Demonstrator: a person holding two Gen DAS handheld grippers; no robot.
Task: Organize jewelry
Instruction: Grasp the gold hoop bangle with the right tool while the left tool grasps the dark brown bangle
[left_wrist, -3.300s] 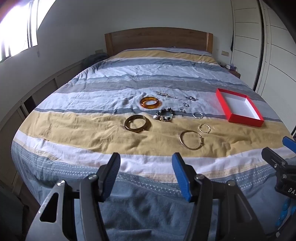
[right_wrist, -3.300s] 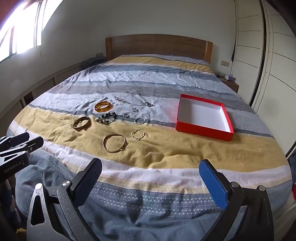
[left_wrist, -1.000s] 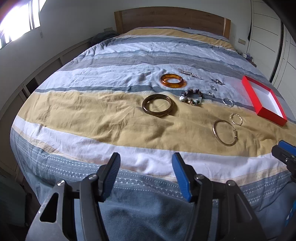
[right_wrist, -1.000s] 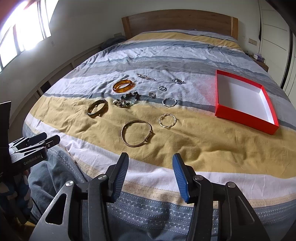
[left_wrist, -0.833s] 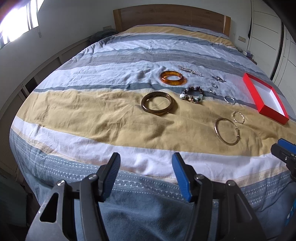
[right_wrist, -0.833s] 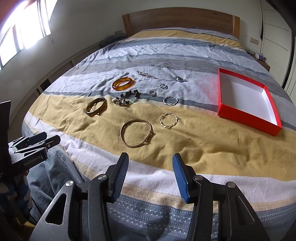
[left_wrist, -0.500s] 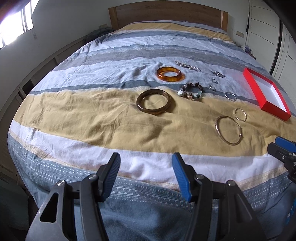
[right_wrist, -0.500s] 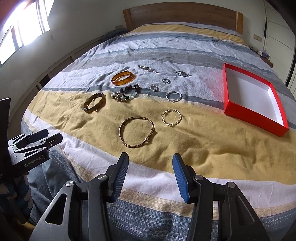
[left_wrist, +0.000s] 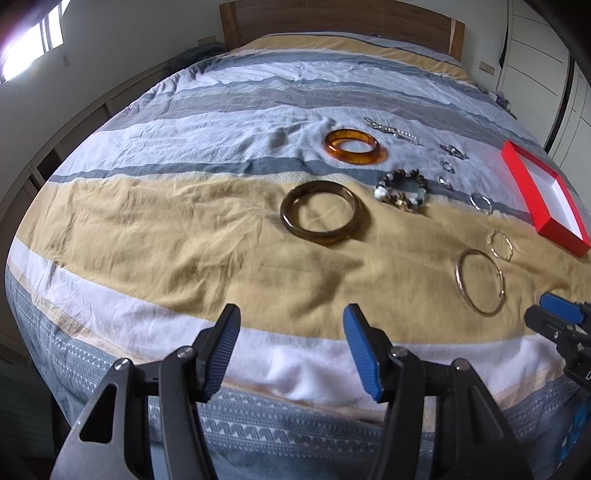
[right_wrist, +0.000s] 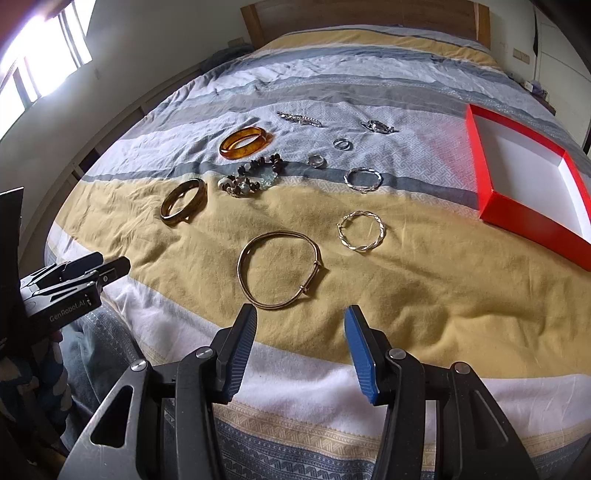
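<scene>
Jewelry lies spread on a striped bedspread. A thin gold bangle (right_wrist: 279, 269) lies just ahead of my open, empty right gripper (right_wrist: 300, 325); it also shows in the left wrist view (left_wrist: 479, 281). A twisted gold hoop (right_wrist: 362, 231), a dark brown bangle (left_wrist: 320, 211), an amber bangle (left_wrist: 355, 145), a beaded bracelet (left_wrist: 402, 190), a twisted silver hoop (right_wrist: 363, 179), rings and silver chains lie beyond. An empty red box (right_wrist: 532, 177) sits at the right. My left gripper (left_wrist: 291, 326) is open and empty, hovering short of the brown bangle.
A wooden headboard (left_wrist: 332, 18) stands at the far end. White wardrobe doors (left_wrist: 546, 55) run along the right, a low ledge and a window (right_wrist: 44, 55) along the left. The bed's near edge drops off below both grippers.
Both grippers have moved forward and lower toward the jewelry. The right gripper, wide open 3.3 s ago, has narrowed and now stands right before the thin gold bangle.
</scene>
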